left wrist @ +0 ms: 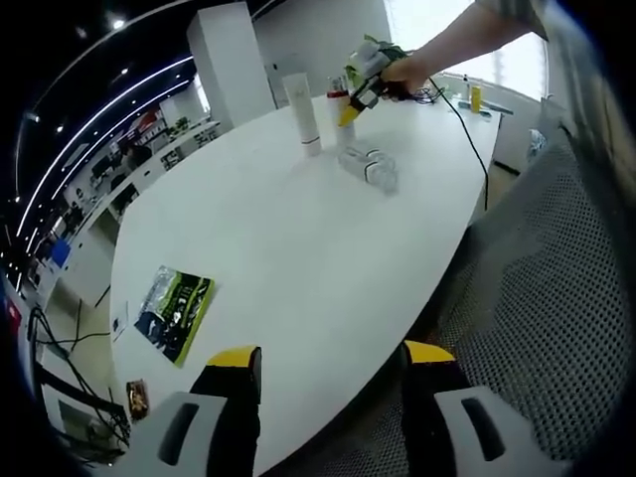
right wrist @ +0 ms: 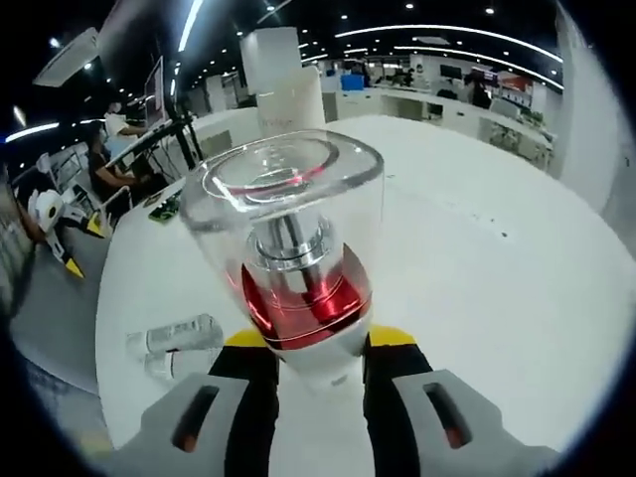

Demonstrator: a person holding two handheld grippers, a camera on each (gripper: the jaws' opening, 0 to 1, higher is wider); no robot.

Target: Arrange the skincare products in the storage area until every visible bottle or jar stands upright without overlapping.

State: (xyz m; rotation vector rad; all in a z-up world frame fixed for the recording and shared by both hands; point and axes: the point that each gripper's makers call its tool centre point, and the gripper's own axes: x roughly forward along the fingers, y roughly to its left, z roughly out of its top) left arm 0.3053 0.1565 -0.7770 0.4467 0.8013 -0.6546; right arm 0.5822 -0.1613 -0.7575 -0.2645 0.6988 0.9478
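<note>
My right gripper [right wrist: 316, 343] is shut on a white bottle [right wrist: 298, 268] with a red band and a clear cap, held close to the lens. In the left gripper view that bottle [left wrist: 338, 103] is far across the white table [left wrist: 298, 258], with the right gripper [left wrist: 366, 72] and a hand on it. A tall white tube [left wrist: 301, 111] stands upright just left of it, and the same tube [right wrist: 288, 99] rises behind the held bottle. Two clear bottles [left wrist: 369, 167] lie on their sides close by, also seen low left [right wrist: 177, 340]. My left gripper [left wrist: 331, 356] is open over the near table edge, holding nothing.
A green and black packet [left wrist: 177, 311] lies flat near the left gripper. A grey mesh chair [left wrist: 542, 298] stands along the table's right edge. A yellow bottle [left wrist: 475, 95] sits on a far counter. Desks and a seated person [right wrist: 104, 164] are beyond the table.
</note>
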